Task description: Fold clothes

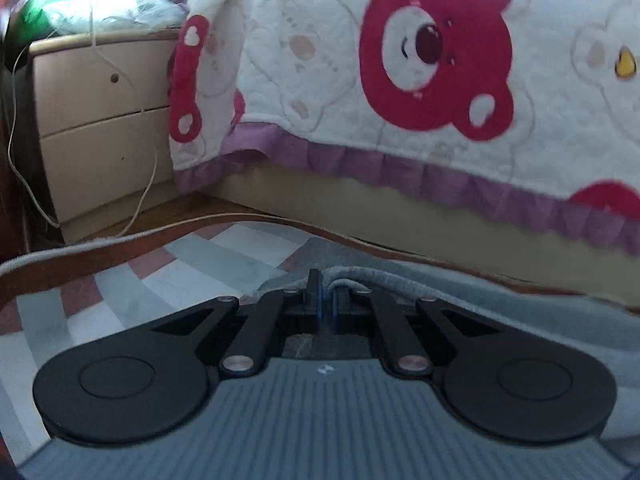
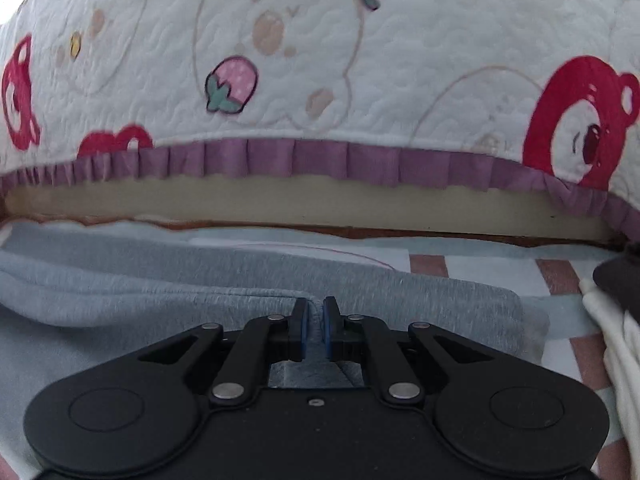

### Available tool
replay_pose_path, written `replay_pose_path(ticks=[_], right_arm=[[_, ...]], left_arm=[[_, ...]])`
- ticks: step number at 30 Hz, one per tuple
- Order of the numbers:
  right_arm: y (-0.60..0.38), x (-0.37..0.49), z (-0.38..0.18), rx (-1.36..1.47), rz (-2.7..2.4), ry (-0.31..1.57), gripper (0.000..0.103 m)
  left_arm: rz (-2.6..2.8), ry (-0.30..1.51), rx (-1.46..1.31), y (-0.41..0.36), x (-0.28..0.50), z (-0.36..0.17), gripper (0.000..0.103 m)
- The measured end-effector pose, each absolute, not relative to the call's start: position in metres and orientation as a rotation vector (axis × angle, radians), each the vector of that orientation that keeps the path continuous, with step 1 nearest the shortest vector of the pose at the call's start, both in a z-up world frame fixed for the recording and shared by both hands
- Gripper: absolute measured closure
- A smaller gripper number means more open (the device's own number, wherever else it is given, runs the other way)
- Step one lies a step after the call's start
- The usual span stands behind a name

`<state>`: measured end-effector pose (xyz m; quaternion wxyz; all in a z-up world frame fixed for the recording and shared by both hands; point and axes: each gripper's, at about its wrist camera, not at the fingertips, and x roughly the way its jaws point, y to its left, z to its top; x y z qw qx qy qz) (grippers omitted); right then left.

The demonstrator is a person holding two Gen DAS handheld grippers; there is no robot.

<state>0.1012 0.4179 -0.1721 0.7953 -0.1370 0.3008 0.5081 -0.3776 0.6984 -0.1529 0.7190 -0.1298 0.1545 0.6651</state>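
Note:
A grey fleece garment (image 2: 168, 292) lies on a checked mat in front of a bed. In the right wrist view my right gripper (image 2: 316, 312) is shut on a fold of that grey cloth, which bunches between the blue pads. In the left wrist view my left gripper (image 1: 327, 288) is shut on the rolled hem of the same grey garment (image 1: 460, 296), whose edge runs off to the right. Both grippers sit low, close to the mat, pointing toward the bed's side.
A white quilt (image 1: 400, 60) with red bears and a purple frill hangs over the bed. A beige bedside cabinet (image 1: 100, 120) with loose white cables stands at the left. The pink, grey and white checked mat (image 1: 192, 276) covers the floor. Dark and white cloth (image 2: 616, 300) lies at the right.

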Motion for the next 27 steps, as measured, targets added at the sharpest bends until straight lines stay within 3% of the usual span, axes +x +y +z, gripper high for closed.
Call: replay_pose_path(ticks=[6, 11, 13, 18, 20, 23, 25, 27], right_arm=[[0.422, 0.105, -0.146, -0.154, 1.056, 0.547, 0.095], [0.473, 0.140, -0.179, -0.223, 1.046, 0.607, 0.096], [0.485, 0.142, -0.182, -0.248, 1.048, 0.595, 0.103], [0.504, 0.161, -0.185, -0.270, 1.150, 0.667, 0.102], [0.508, 0.158, -0.196, -0.321, 1.245, 0.665, 0.093], [0.519, 0.149, -0.216, -0.475, 1.271, 0.706, 0.092], [0.521, 0.144, -0.225, -0.565, 1.292, 0.679, 0.083], [0.513, 0.148, -0.225, -0.577, 1.261, 0.659, 0.057]], left_arm=[[1.475, 0.280, -0.203, 0.700, -0.381, -0.130, 0.099], [1.455, 0.349, -0.236, 0.730, -0.376, -0.142, 0.099], [1.447, 0.374, -0.230, 0.744, -0.371, -0.141, 0.099], [1.426, 0.385, -0.198, 0.794, -0.351, -0.121, 0.099], [1.423, 0.469, -0.170, 0.824, -0.333, -0.135, 0.099], [1.412, 0.614, -0.203, 0.863, -0.313, -0.171, 0.099], [1.393, 0.705, -0.222, 0.878, -0.303, -0.197, 0.099], [1.380, 0.754, -0.200, 0.879, -0.296, -0.212, 0.099]])
